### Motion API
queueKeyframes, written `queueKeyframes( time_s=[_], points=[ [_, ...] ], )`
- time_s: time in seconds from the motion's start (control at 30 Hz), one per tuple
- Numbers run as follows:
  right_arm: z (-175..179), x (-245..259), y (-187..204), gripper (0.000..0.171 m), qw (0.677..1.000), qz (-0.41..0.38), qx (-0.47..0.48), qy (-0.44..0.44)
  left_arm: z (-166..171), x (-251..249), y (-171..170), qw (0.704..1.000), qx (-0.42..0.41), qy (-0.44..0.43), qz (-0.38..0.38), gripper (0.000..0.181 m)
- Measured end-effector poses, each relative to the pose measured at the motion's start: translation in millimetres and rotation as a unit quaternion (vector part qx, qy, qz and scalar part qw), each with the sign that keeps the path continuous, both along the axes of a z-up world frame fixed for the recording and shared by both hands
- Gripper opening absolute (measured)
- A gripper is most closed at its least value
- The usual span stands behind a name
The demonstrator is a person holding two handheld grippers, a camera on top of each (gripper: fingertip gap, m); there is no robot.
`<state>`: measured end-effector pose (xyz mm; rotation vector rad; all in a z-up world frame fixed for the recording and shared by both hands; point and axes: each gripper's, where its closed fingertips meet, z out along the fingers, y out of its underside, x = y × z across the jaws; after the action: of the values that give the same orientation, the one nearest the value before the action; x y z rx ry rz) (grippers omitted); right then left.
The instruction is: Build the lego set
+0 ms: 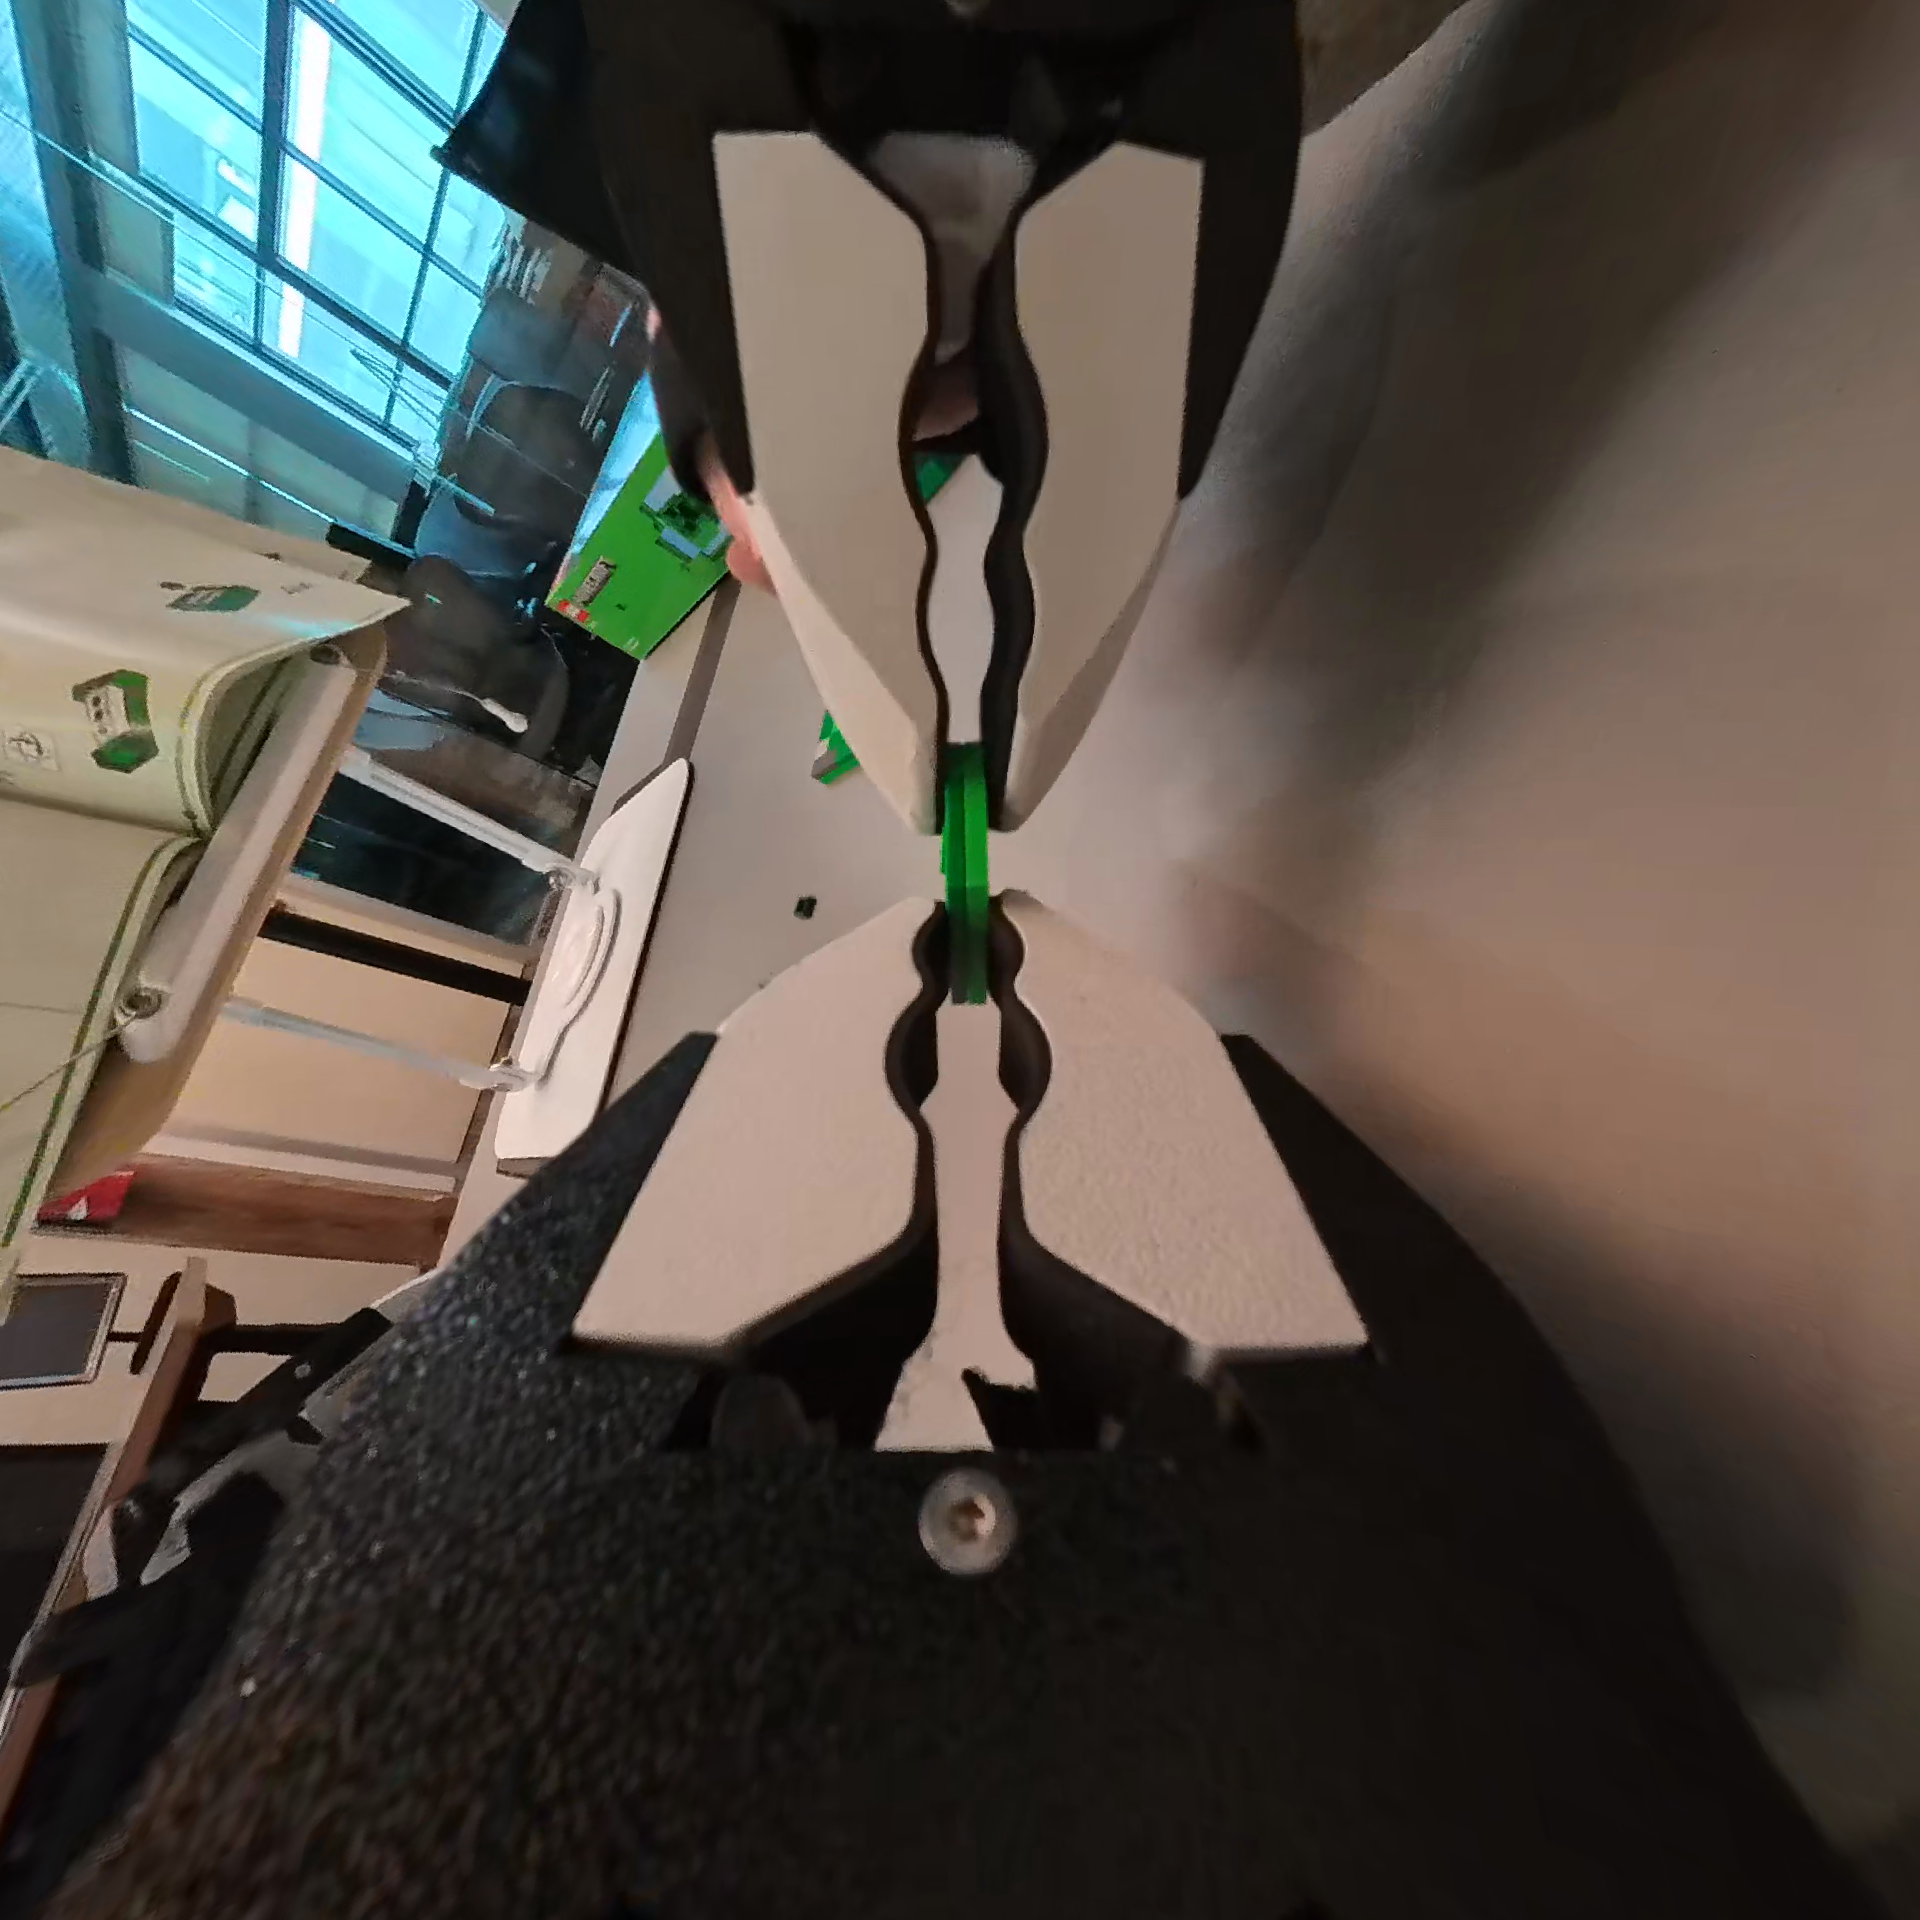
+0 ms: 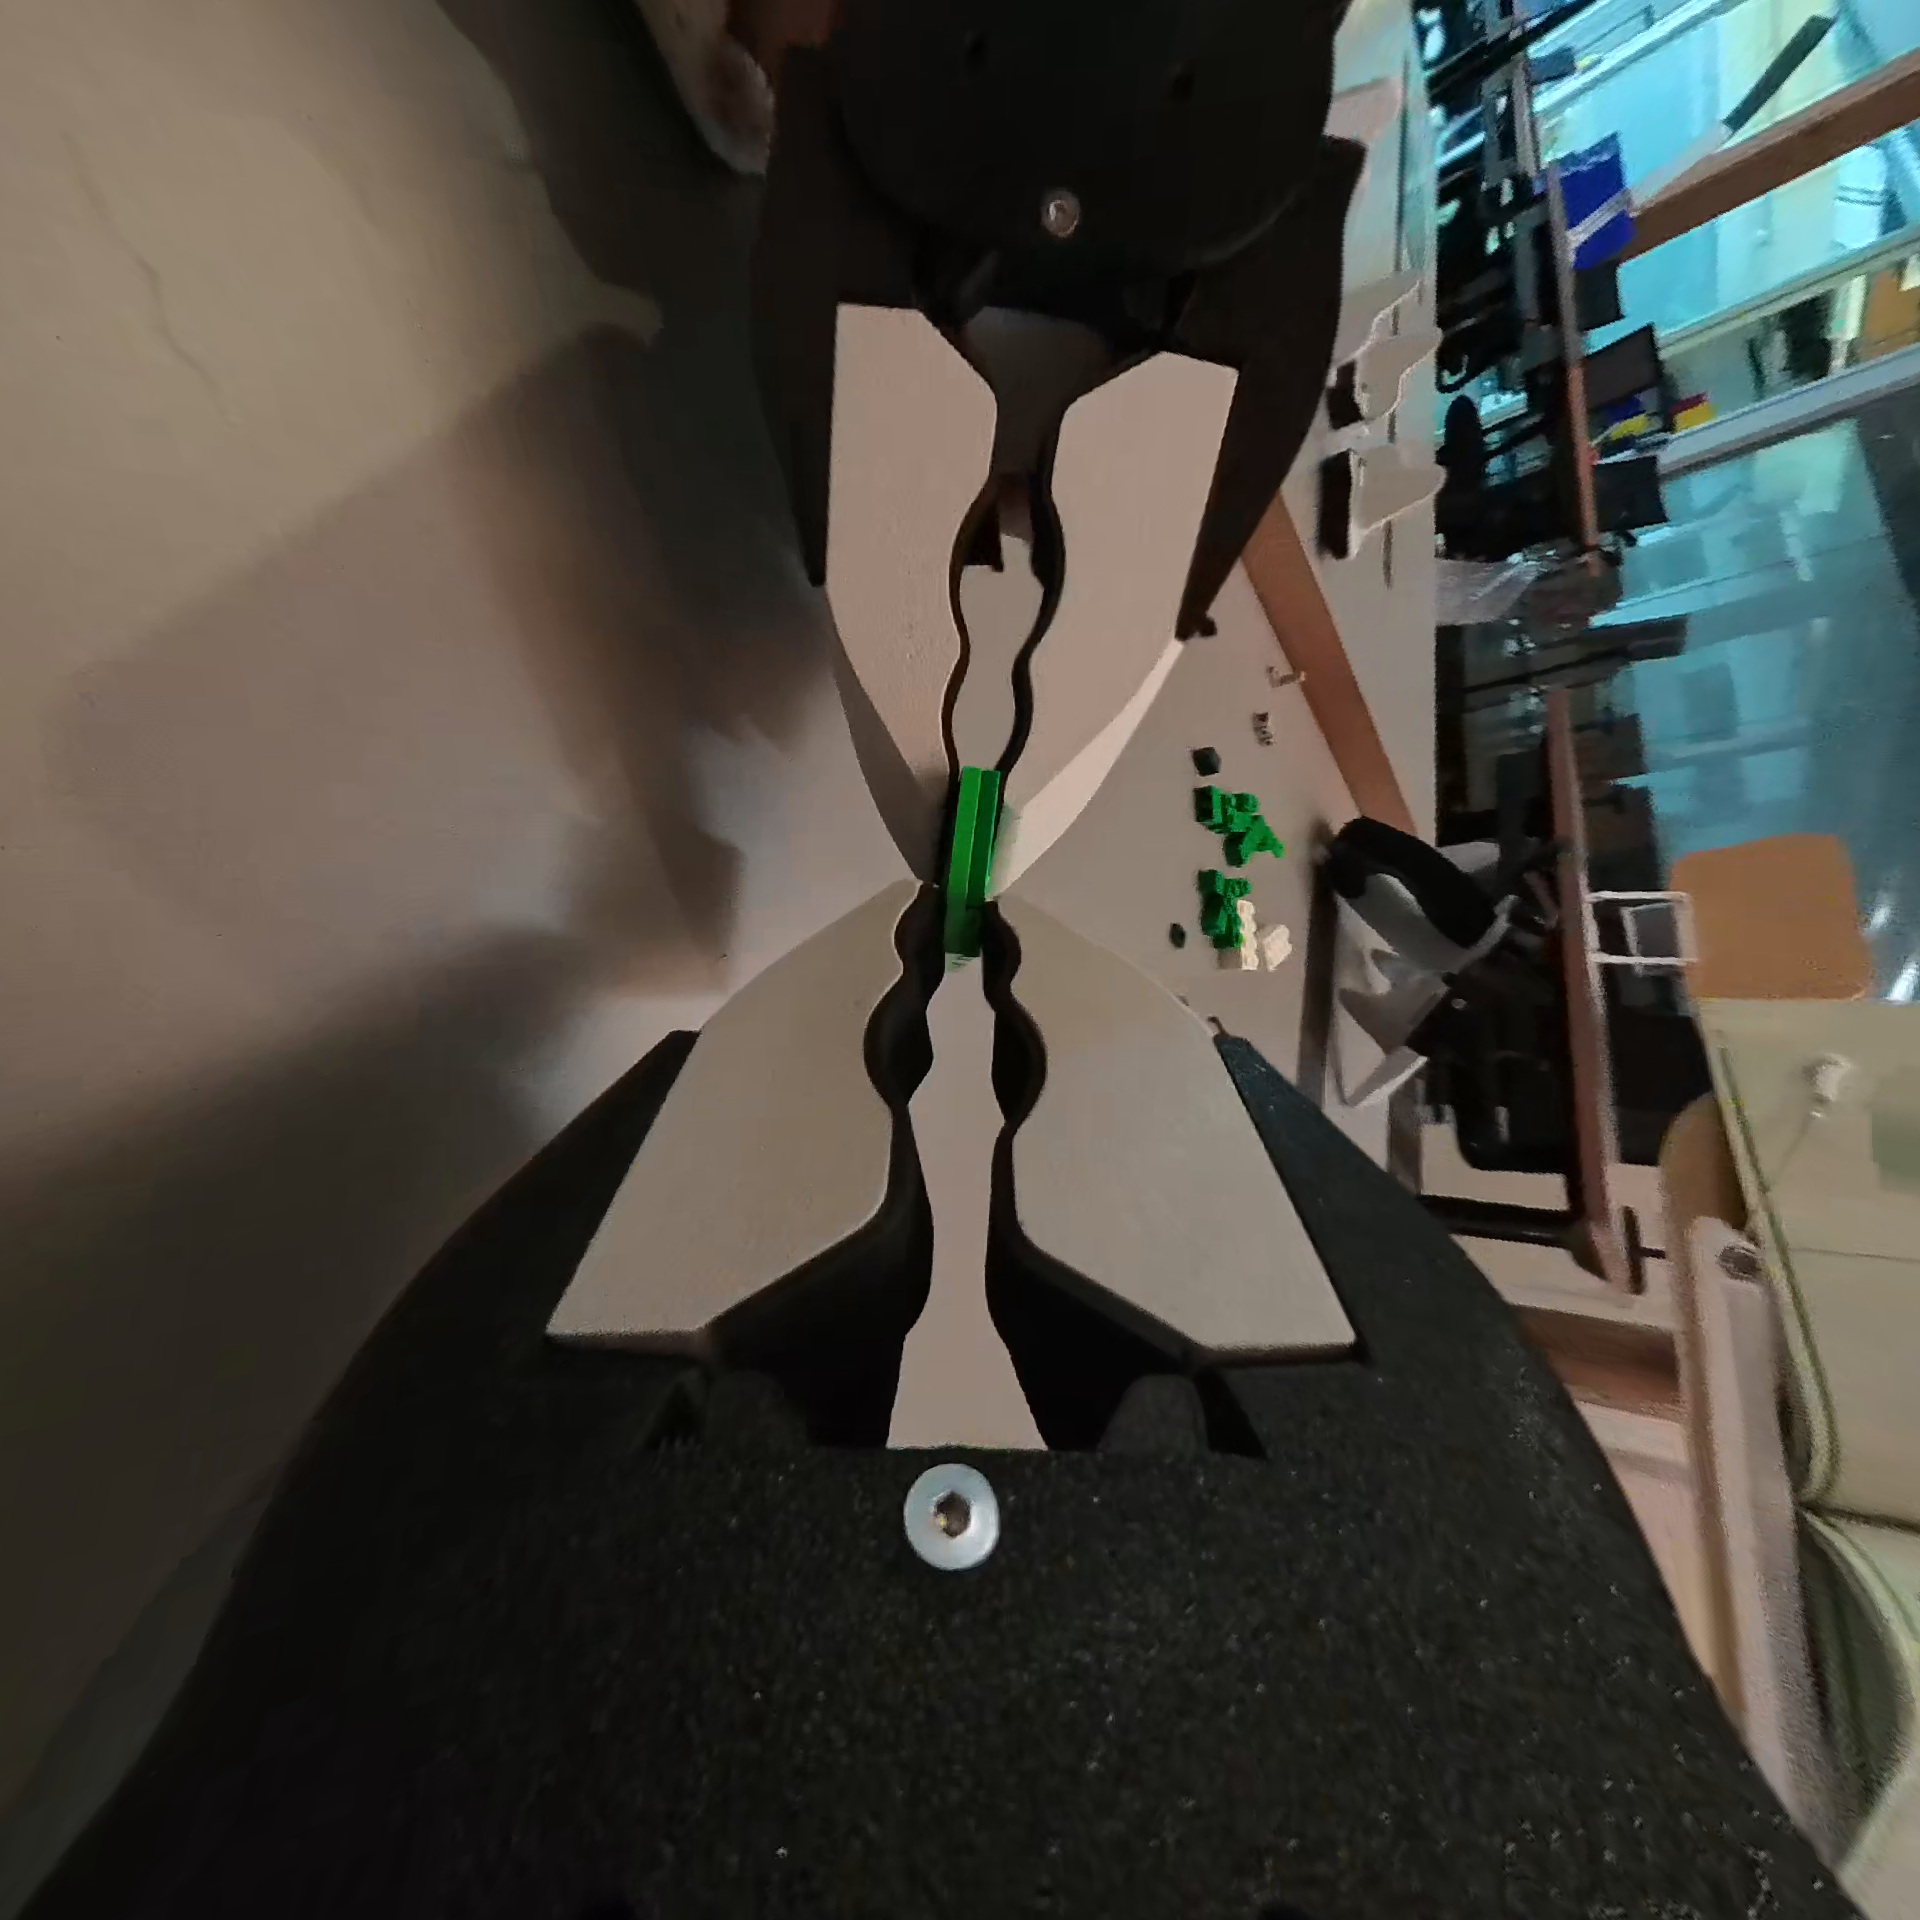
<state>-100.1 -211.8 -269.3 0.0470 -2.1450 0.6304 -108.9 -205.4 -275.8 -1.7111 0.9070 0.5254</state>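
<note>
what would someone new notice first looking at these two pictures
The eye goes first to the two white-fingered grippers meeting tip to tip at the centre of each view, the left gripper and the right gripper both pinching the same thin green lego plates, which they hold edge-on between them. Next comes the scatter of loose green and white bricks on the pale table, right of the grippers in the right wrist view.

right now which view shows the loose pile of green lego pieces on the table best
The right wrist view: the loose green lego pieces lie in plain sight on the white table, with a few white ones beside them. The left wrist view shows only a green sliver behind the right tool.
</note>
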Motion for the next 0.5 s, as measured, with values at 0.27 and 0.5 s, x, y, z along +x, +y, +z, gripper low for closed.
queueKeyframes(
  time_s=[0.27, 0.5],
  points=[
    [5.6, -5.9, -1.1, 0.007, 0.999, -0.025, -0.029, 0.018, 5.3, -4.4, 0.1, 1.000, 0.017, 0.008, 0.009, 0.006],
    [5.5, -7.0, -2.6, 0.010, 0.999, -0.029, -0.028, 0.021, 6.5, -2.4, 0.3, 0.999, 0.024, 0.024, 0.007, 0.006]
  ],
)
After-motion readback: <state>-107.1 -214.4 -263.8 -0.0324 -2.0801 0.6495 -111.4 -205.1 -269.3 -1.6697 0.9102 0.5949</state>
